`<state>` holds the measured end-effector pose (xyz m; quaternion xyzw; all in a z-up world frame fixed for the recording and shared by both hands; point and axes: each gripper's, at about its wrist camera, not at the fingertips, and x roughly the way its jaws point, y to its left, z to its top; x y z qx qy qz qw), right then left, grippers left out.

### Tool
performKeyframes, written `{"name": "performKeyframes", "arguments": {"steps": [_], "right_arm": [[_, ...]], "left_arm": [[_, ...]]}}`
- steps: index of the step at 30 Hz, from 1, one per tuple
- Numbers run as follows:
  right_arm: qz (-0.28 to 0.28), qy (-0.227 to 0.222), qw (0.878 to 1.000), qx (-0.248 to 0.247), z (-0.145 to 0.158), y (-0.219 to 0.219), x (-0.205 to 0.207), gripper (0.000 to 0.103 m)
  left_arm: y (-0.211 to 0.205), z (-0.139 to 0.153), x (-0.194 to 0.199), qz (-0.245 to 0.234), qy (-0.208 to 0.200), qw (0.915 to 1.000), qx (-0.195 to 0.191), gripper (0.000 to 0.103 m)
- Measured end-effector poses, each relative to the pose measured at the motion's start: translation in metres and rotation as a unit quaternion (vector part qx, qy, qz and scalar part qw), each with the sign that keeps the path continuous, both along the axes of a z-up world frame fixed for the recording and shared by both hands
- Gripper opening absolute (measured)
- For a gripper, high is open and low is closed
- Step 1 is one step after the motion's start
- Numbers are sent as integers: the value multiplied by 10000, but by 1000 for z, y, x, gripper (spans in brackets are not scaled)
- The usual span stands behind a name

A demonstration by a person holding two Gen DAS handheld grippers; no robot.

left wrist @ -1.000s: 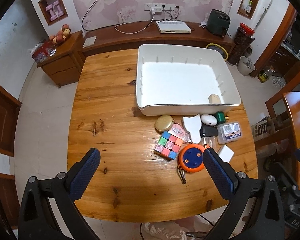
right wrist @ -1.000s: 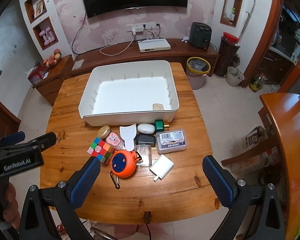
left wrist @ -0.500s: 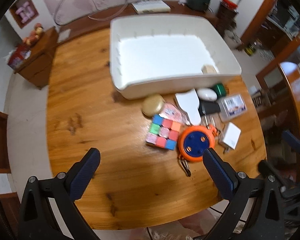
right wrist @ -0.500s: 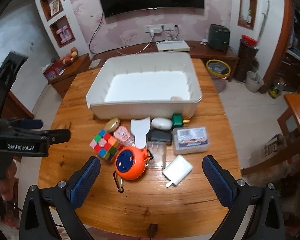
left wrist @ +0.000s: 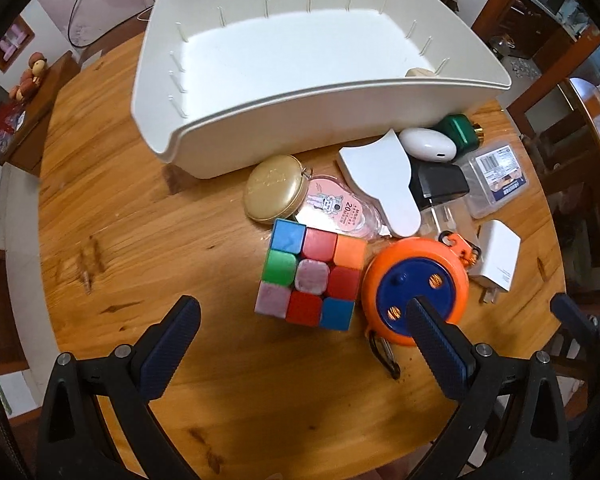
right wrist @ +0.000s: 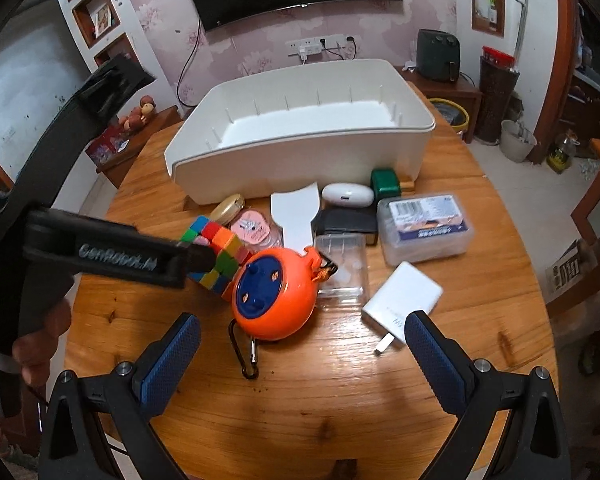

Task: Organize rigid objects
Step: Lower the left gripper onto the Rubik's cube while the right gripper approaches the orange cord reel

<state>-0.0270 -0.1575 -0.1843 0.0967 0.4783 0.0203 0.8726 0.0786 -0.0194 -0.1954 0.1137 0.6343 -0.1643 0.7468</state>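
Note:
A colourful puzzle cube (left wrist: pixel 311 275) (right wrist: pixel 220 254) lies on the wooden table (left wrist: pixel 180 240), with an orange and blue reel (left wrist: pixel 416 284) (right wrist: pixel 276 294) to its right. My left gripper (left wrist: pixel 300 320) is open, just in front of and above the cube; its body also shows in the right wrist view (right wrist: pixel 112 256). My right gripper (right wrist: pixel 298 338) is open and empty, above the reel. A white bin (left wrist: pixel 300 80) (right wrist: pixel 300 148) stands behind, holding one small tan block (left wrist: pixel 420 73).
Between bin and cube lie a gold tin (left wrist: pixel 274 189), pink tape pack (left wrist: pixel 332 210), white scraper (left wrist: pixel 384 184), white pod (left wrist: pixel 428 144), green box (left wrist: pixel 458 130), black item (left wrist: pixel 440 184), clear boxes (right wrist: pixel 424 228) (right wrist: pixel 342 266) and a white charger (right wrist: pixel 402 304).
Both grippers have come down and forward toward the pile. The left one has closed in on the cube; the right one now hovers over the orange reel. Nothing was picked up.

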Motion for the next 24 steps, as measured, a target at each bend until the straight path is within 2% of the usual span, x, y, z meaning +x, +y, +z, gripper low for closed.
{"name": "performKeyframes", "arguments": {"steps": [4,7,13,18,20,24], "right_arm": [[-47,6,10000,-5,-10,7,0,102],[-106,-18,9999,-57,-16,12,0,102],[-292,-132,9992,-238,-26,25,4,102],[-408,-247,9962,-728,-40,47,11,102],[-410,-263,9944,-940,-47,56,15,102],[-463,-349,9890,-1358,-60,73,20,102]], "left_arm": [[1,-16,6,-23,124,9999,112,101],[4,-24,11,45,205,9997,122,94],[12,-37,18,29,302,9995,126,93],[18,-49,23,-80,595,9981,-114,79],[20,-54,25,-120,726,9970,-217,64],[25,-55,26,-272,560,9979,-177,64]]}}
